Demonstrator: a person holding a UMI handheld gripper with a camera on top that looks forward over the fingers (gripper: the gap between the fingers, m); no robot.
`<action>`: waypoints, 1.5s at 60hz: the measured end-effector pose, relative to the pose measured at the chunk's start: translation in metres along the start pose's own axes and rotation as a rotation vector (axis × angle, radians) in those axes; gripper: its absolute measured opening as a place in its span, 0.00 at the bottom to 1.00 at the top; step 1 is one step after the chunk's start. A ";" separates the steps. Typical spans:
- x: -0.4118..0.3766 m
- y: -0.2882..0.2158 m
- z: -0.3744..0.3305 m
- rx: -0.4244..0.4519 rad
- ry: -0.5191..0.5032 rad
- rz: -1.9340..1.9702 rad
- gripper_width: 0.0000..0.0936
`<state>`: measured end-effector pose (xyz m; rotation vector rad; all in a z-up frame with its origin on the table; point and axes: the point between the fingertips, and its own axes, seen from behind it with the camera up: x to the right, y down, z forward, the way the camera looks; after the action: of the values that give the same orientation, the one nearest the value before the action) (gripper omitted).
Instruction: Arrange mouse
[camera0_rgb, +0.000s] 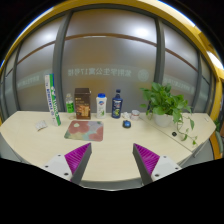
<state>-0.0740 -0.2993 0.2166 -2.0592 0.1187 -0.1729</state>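
Note:
A small dark mouse lies on the cream table, far beyond my fingers and to the right of a reddish patterned mouse mat. The mouse is off the mat, with bare table between them. My gripper is open and empty, its magenta pads spread wide over the near part of the table. Nothing stands between the fingers.
Along the back of the table stand a tall green-and-white tube, a brown box, a white container, a dark bottle and a potted plant. A small object lies left of the mat. Frosted glass walls stand behind.

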 end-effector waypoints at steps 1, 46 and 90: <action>0.000 0.001 0.000 -0.005 0.000 0.005 0.91; 0.104 0.009 0.356 -0.213 0.021 0.009 0.91; 0.114 -0.008 0.466 -0.236 0.025 0.004 0.39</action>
<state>0.1192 0.0902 0.0135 -2.2920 0.1657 -0.1895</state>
